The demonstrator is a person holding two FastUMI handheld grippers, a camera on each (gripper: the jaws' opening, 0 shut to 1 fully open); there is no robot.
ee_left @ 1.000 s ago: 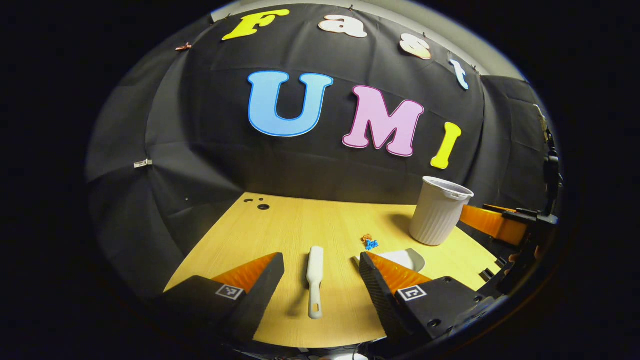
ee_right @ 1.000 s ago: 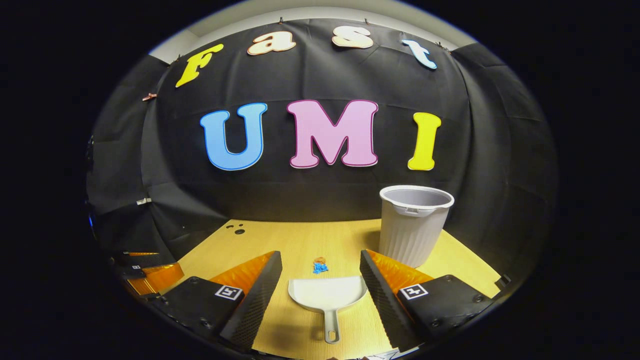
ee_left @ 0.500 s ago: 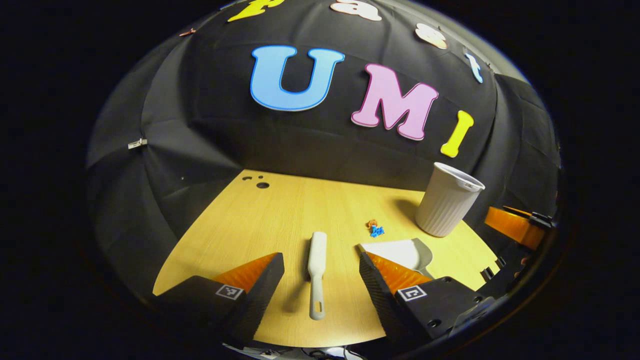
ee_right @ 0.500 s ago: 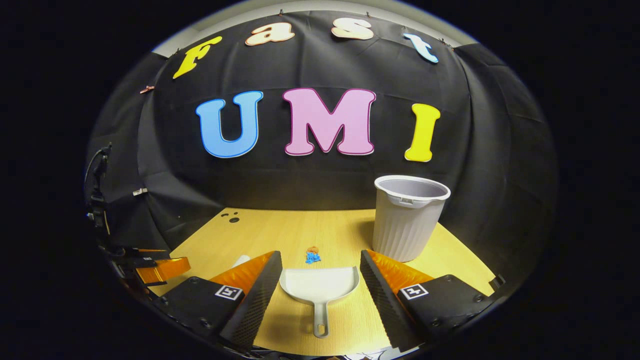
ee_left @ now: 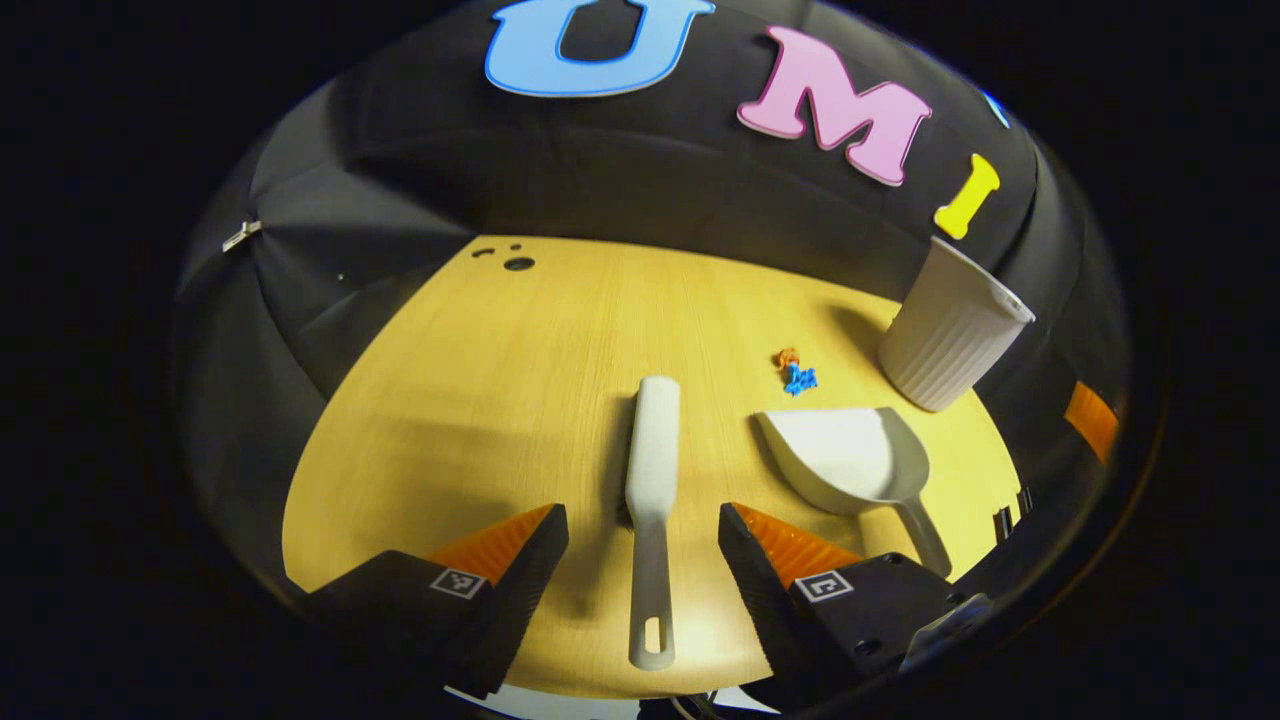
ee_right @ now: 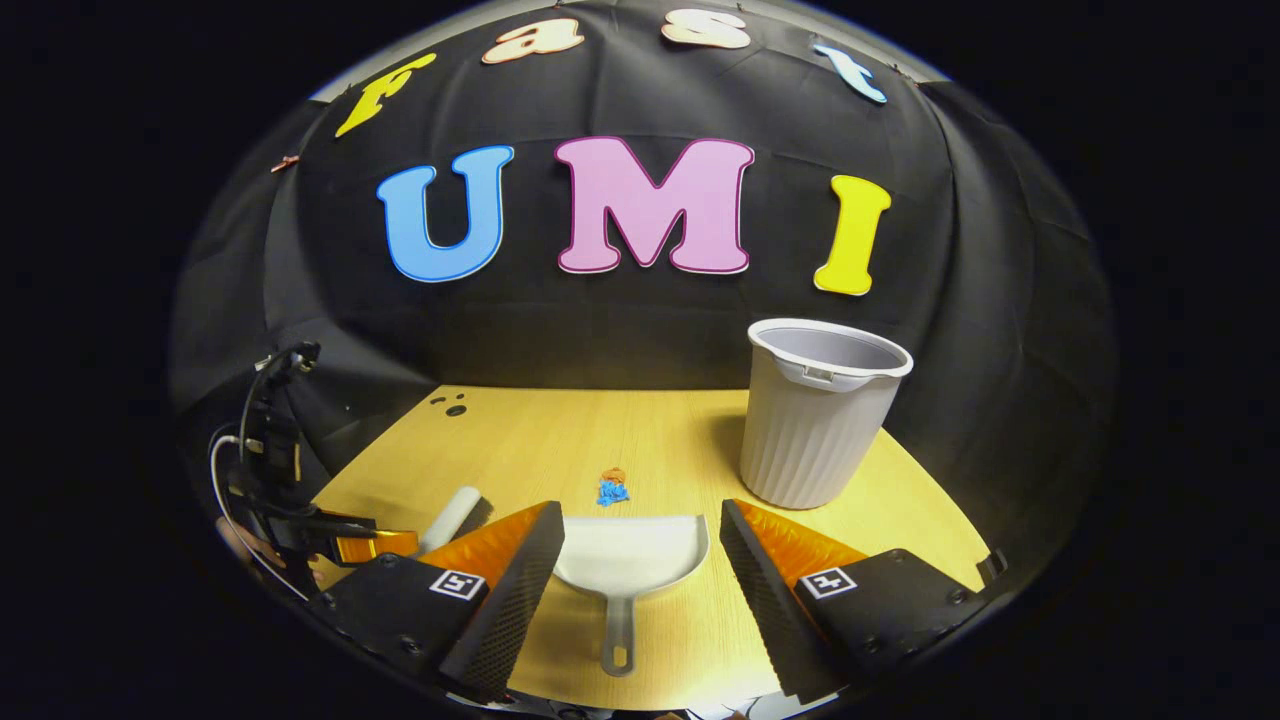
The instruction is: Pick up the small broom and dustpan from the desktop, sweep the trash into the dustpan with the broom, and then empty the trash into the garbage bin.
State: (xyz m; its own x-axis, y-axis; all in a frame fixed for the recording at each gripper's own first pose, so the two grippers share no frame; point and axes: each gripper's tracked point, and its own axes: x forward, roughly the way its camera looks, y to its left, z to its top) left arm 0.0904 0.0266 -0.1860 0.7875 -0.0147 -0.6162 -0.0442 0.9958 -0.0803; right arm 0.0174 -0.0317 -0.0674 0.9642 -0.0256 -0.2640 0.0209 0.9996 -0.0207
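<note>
In the left gripper view, the left gripper hung over the near edge of the wooden desktop with its two fingers spread apart, gripping nothing. The small white broom lay flat on the desktop between those fingers, its handle pointing toward the camera and its brush end pointing away toward the booth wall; neither finger touched it.

Taking the broom as the landmark: the white dustpan lay just to its right, flat on the desktop, mouth turned toward the broom and handle running back toward the near edge. The trash, a small orange and blue clump, lay to the right of the broom's brush end, just beyond the dustpan's mouth and apart from it. The ribbed white garbage bin stood well to the right of the broom, past the trash, at the desktop's far right side.

In the right gripper view, the right gripper also had its fingers held wide, holding nothing. The dustpan sat between them with its handle toward the camera, untouched as far as could be told. The trash lay just beyond the pan's front edge, the garbage bin stood upright farther right, and the broom's end showed at left, near the other gripper.
</note>
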